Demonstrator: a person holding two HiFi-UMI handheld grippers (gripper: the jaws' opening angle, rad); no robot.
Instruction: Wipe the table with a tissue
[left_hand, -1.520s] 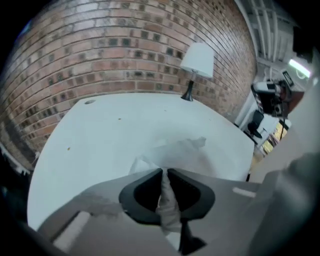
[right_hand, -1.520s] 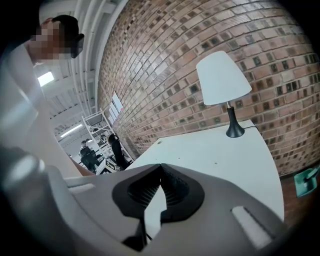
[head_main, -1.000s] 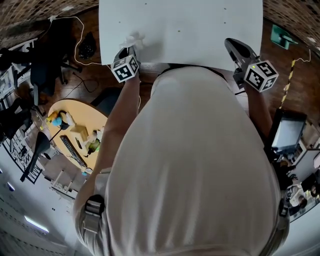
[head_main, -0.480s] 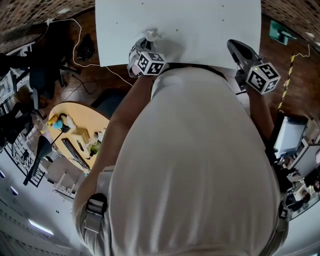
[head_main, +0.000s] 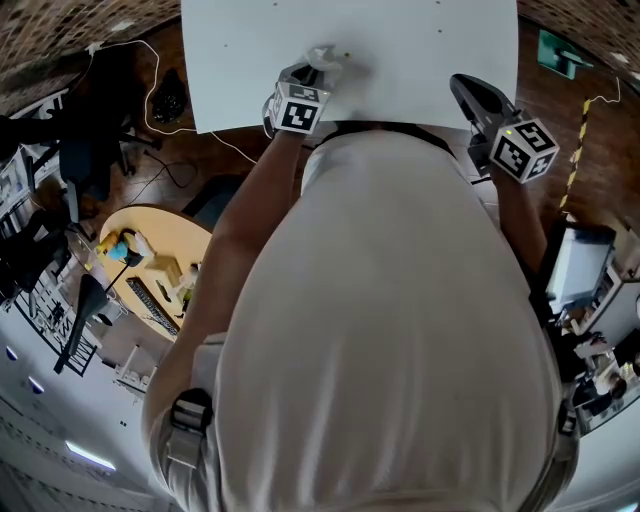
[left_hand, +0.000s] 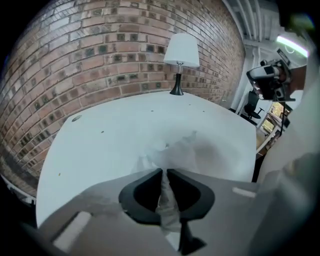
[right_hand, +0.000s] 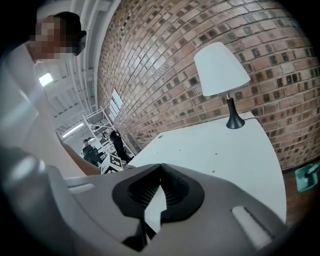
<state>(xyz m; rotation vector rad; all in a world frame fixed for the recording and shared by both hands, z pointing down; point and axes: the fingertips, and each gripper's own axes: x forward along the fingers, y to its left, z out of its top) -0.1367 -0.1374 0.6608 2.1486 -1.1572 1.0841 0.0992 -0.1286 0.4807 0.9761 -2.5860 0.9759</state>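
A crumpled white tissue (left_hand: 176, 149) lies on the white table (left_hand: 100, 150), one end pinched between the jaws of my left gripper (left_hand: 164, 173). The jaws have just tightened a little on it. In the head view the left gripper (head_main: 318, 68) points steeply down near the table's front edge, left of centre, with the tissue (head_main: 324, 55) under its tips. My right gripper (head_main: 462, 88) hangs over the table's (head_main: 420, 50) front right corner. Its jaws meet at the tips with nothing between them (right_hand: 161, 167).
A white-shaded lamp (left_hand: 181, 55) (right_hand: 222, 70) stands at the table's far edge before a brick wall. Small specks dot the tabletop. A round wooden table (head_main: 200, 240) with clutter and floor cables are to the left. A green item (head_main: 556, 50) lies on the floor at right.
My left gripper has slid right along the table's front edge, from the left corner toward the middle, dragging the tissue and rolling its wrist. The right gripper has stayed put.
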